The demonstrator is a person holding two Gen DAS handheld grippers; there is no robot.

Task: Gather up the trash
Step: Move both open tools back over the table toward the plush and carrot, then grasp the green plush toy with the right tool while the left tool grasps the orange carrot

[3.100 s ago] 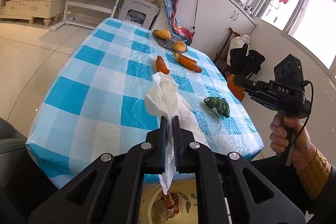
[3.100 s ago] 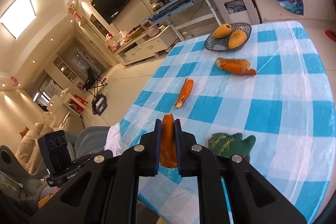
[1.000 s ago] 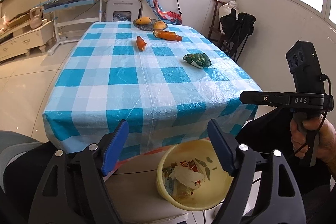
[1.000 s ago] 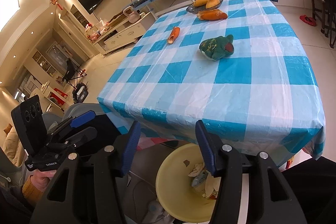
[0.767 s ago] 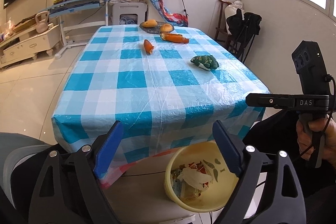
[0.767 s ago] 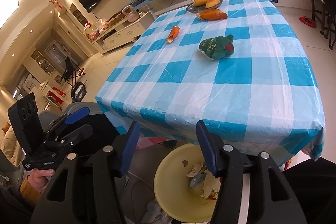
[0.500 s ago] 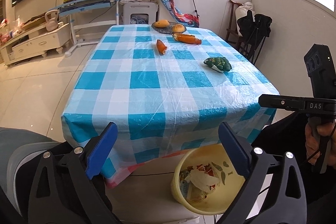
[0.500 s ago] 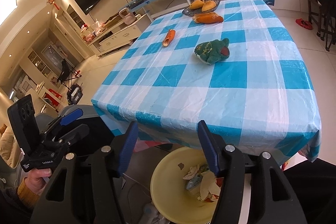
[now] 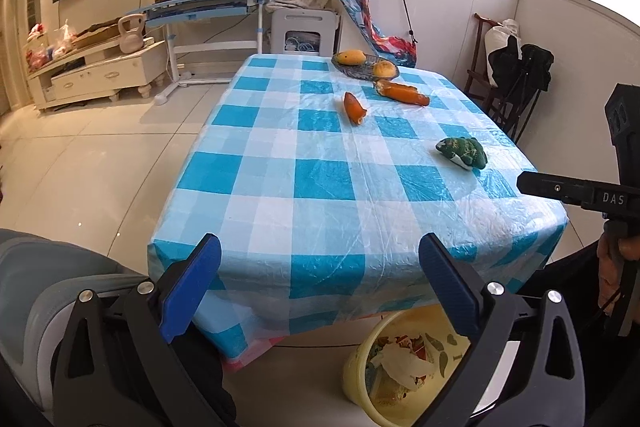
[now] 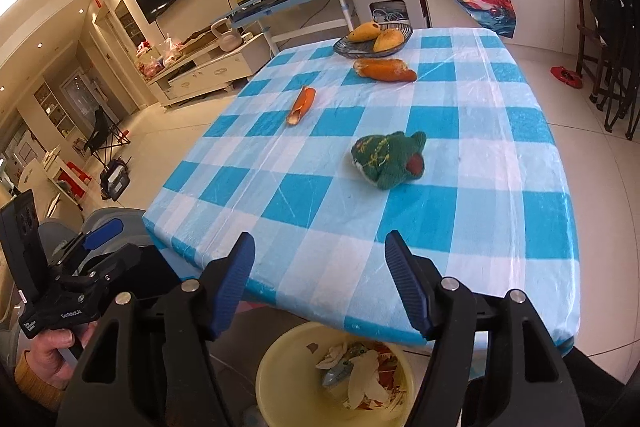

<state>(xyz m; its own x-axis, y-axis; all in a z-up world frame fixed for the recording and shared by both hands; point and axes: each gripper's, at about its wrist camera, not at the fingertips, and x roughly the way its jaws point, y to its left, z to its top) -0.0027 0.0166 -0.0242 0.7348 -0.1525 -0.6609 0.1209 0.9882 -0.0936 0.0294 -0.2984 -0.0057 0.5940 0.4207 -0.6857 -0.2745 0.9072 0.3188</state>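
Observation:
A yellow trash bin (image 9: 360, 375) stands on the floor at the near end of the checked table (image 9: 320, 187); white tissue and peels lie in it. It also shows in the right wrist view (image 10: 280, 379). My left gripper (image 9: 320, 279) is open and empty above the table's near edge. My right gripper (image 10: 320, 275) is open and empty above the bin. On the table lie two orange peels (image 9: 354, 107) (image 9: 402, 93) and a green knitted toy (image 9: 462, 153). In the right wrist view the peels (image 10: 301, 105) (image 10: 384, 69) lie beyond the toy (image 10: 390, 159).
A dish with two mangoes (image 9: 366, 63) sits at the table's far end. A grey chair (image 9: 60, 287) is at the near left. A desk (image 9: 208, 7), a white stool and chairs (image 9: 516, 75) stand beyond the table.
Both grippers let go of the tissue and the peel, which now lie in the bin. Both have opened wide, pulled back and then risen slightly toward the table.

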